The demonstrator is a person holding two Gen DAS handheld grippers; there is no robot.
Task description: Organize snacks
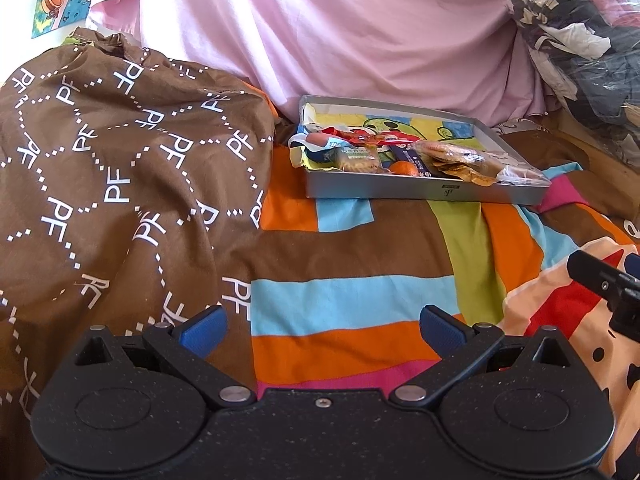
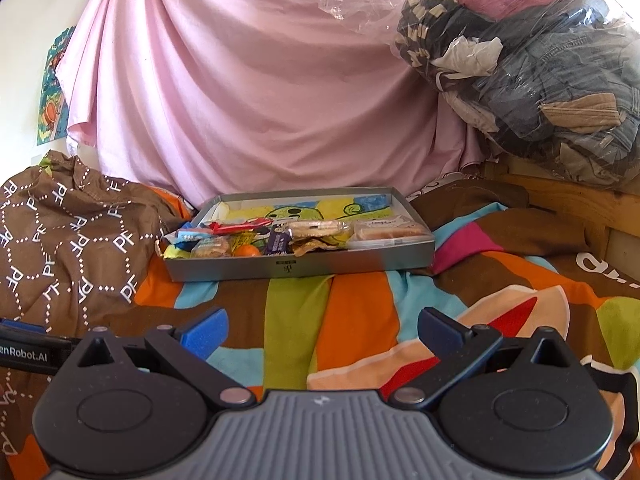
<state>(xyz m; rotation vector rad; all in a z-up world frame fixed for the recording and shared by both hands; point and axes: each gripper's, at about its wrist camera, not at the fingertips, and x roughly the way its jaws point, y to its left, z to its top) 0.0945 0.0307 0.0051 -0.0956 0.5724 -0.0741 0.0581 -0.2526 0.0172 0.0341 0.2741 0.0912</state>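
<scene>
We read "PF" printed over and over in white on the brown cloth (image 1: 120, 168) bunched at the left, and "enRobot.AI" on the black body of the left gripper where it shows at the edge of the right wrist view; the small mark on the front wall of the grey tray (image 2: 288, 266) is too fine for us to make out. That tray sits on the striped bedspread (image 1: 340, 300), well ahead of both grippers and touching neither, with the snacks (image 2: 280, 236) heaped along its near side: wrapped biscuits, a small orange fruit (image 2: 247, 251), a purple packet (image 2: 278, 244) and what may be a bagged bread roll at the right end. A pink sheet (image 2: 260, 100) hangs behind it. Our left gripper (image 1: 322, 330) stands with its blue pads (image 1: 204, 330) wide apart, holding nothing, above the bedspread. Our right gripper (image 2: 320, 330) is spread just as wide and is likewise empty.
</scene>
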